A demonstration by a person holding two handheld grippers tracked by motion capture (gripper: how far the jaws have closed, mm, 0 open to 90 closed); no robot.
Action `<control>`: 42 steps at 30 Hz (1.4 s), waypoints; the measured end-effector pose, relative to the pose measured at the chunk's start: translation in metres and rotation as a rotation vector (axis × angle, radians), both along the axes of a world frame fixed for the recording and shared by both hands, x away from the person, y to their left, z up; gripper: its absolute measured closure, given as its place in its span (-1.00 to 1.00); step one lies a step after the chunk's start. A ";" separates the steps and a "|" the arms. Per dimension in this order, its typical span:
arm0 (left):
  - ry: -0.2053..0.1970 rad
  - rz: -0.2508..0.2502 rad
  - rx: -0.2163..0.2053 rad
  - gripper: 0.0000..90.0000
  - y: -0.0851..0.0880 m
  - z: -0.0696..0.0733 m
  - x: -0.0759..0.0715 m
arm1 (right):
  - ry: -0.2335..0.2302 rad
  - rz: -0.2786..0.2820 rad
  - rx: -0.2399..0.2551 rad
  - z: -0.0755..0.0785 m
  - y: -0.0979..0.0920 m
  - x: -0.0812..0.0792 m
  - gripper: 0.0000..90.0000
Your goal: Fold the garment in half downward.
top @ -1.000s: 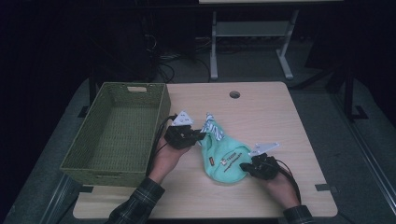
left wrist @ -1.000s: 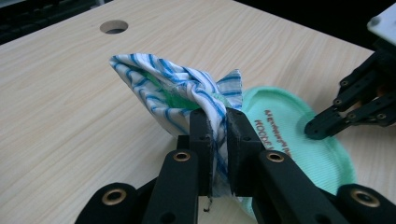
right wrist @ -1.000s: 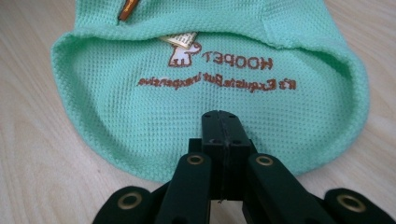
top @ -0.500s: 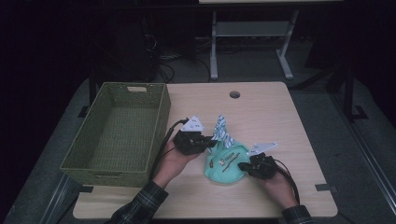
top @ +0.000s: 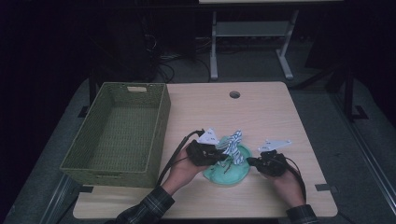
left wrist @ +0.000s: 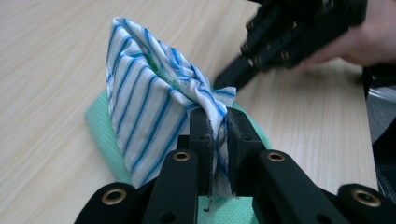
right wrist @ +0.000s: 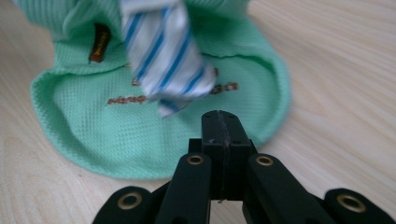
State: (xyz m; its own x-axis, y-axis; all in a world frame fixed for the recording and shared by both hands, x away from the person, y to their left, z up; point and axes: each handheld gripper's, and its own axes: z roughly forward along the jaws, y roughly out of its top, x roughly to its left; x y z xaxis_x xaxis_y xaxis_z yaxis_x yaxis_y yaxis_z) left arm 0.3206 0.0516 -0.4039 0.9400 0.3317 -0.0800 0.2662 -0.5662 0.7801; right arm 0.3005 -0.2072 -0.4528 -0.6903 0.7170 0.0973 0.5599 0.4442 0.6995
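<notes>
The left gripper (left wrist: 215, 140) is clamped on a bunched edge of the striped cloth (left wrist: 149, 102), which stands up in a soft peak above the green garment (top: 229, 170) lying near the middle of the table (top: 261, 107). The right gripper (right wrist: 223, 135) has its jaws pressed together with nothing between them, its tip just at the garment's near right rim. Both fabrics look light and limp (the striped cloth drapes and folds from its pinch point), so they will sag and trail rather than keep a shape. A gathered fold or hem gives the surest hold; a single thin layer could slip out. The basket (top: 116, 135) stands to the left, and a lifted piece would probably need carrying high enough to pass its wall.
</notes>
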 end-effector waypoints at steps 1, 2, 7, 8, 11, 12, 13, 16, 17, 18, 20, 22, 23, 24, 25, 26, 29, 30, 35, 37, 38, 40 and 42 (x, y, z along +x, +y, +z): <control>0.000 -0.007 0.002 0.82 -0.002 -0.001 -0.001 | -0.001 -0.008 0.011 0.001 -0.003 0.000 1.00; 0.007 -0.009 0.002 0.81 -0.003 -0.003 -0.002 | -0.001 -0.013 0.016 0.002 -0.005 0.000 0.99; 0.019 -0.032 0.020 0.77 -0.009 -0.008 -0.005 | -0.013 -0.009 0.033 0.004 -0.010 -0.003 1.00; 0.021 -0.038 0.021 0.74 -0.009 -0.009 -0.005 | -0.009 -0.008 0.035 0.004 -0.010 -0.004 1.00; 0.024 -0.051 0.006 0.60 -0.010 -0.005 -0.006 | -0.009 -0.003 0.039 0.004 -0.010 -0.006 0.99; 0.026 -0.057 -0.001 0.54 -0.010 -0.002 -0.006 | -0.013 0.006 0.041 0.005 -0.010 -0.006 0.99; 0.029 -0.062 -0.010 0.48 -0.009 0.000 -0.006 | -0.013 0.008 0.043 0.005 -0.009 -0.007 0.99; 0.028 -0.065 -0.031 0.37 -0.007 0.007 -0.006 | -0.019 0.018 0.046 0.006 -0.009 -0.009 1.00; 0.025 -0.060 -0.035 0.38 -0.006 0.010 -0.005 | -0.012 0.018 0.050 0.006 -0.008 -0.010 1.00; 0.025 -0.052 -0.039 0.43 -0.004 0.011 -0.004 | -0.016 0.023 0.047 0.006 -0.009 -0.010 0.99; 0.023 -0.030 -0.037 0.60 -0.001 0.013 0.001 | -0.014 0.027 0.052 0.006 -0.008 -0.011 1.00; 0.021 0.000 -0.027 0.80 0.001 0.011 0.008 | -0.016 0.033 0.054 0.006 -0.008 -0.012 1.00; 0.024 0.016 -0.022 0.87 0.001 0.008 0.012 | -0.018 0.037 0.054 0.006 -0.008 -0.012 1.00; 0.032 0.026 -0.012 0.92 0.001 0.005 0.017 | -0.018 0.038 0.052 0.006 -0.008 -0.013 1.00; 0.039 0.034 -0.003 0.95 0.001 0.002 0.021 | -0.015 0.038 0.051 0.006 -0.008 -0.013 1.00; 0.043 0.041 0.010 0.97 0.000 -0.002 0.024 | -0.013 0.036 0.050 0.006 -0.008 -0.014 1.00; 0.075 0.050 0.028 0.97 -0.006 -0.014 0.030 | -0.007 0.032 0.042 0.005 -0.012 -0.015 1.00; 0.081 0.048 0.030 0.97 -0.009 -0.017 0.031 | -0.006 0.028 0.038 0.004 -0.013 -0.015 0.99; 0.078 0.014 0.028 0.97 -0.023 -0.019 0.025 | -0.006 0.008 0.027 0.002 -0.023 -0.017 1.00; 0.073 0.002 0.028 0.98 -0.028 -0.018 0.021 | -0.008 0.000 0.026 0.002 -0.027 -0.018 1.00; 0.073 -0.003 0.024 0.97 -0.031 -0.018 0.020 | -0.003 -0.007 0.025 0.002 -0.028 -0.019 1.00; 0.072 -0.013 0.024 0.97 -0.035 -0.019 0.018 | -0.004 -0.014 0.022 0.002 -0.030 -0.019 1.00; 0.073 -0.024 0.037 0.97 -0.039 -0.021 0.017 | -0.007 -0.016 0.020 0.001 -0.032 -0.020 1.00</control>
